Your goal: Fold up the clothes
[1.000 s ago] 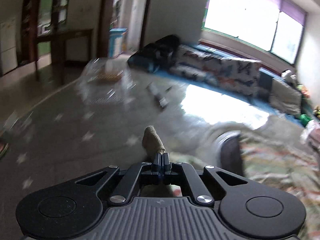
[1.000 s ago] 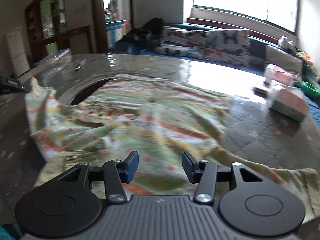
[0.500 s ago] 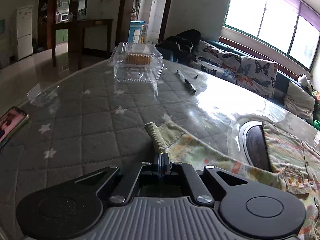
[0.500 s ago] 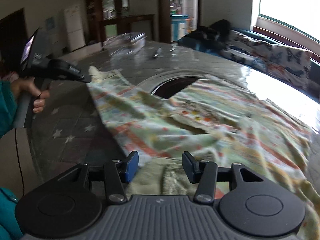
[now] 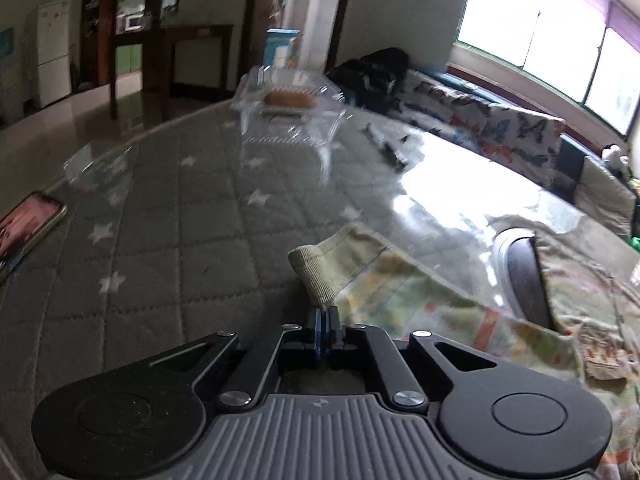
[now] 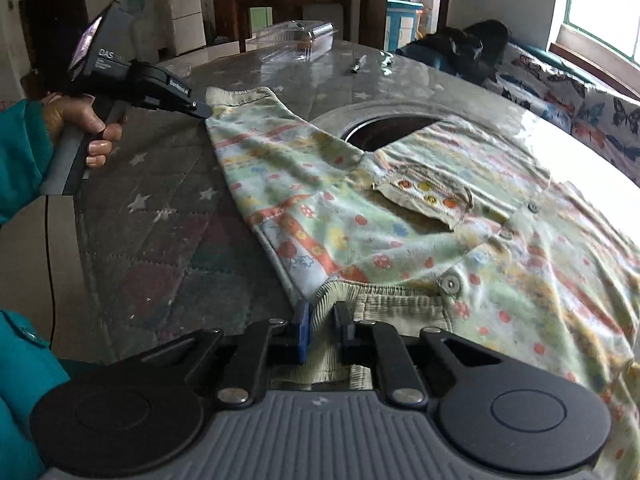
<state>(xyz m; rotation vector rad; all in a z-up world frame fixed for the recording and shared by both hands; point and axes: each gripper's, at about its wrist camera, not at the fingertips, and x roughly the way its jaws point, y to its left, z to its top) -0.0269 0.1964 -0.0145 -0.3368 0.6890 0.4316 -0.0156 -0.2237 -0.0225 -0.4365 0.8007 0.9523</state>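
— What is near the shirt [image 6: 400, 216]?
— It lies flat on the table [image 5: 168, 264]. A clear box [image 5: 290, 106] and a pen [image 6: 357, 65] sit far back. A phone [image 5: 28, 228] shows only in the left view.
— And the grippers?
— The left gripper [image 5: 325, 312] is pinched tight on the sleeve cuff [image 5: 316, 276]. The right gripper [image 6: 322, 314] has the ribbed hem [image 6: 384, 306] between its jaws, with a small gap left. Only the right view shows the hand [image 6: 82, 124].

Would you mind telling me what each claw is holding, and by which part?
The left claw pinches the shirt by its sleeve cuff; the right claw closes around its ribbed hem.
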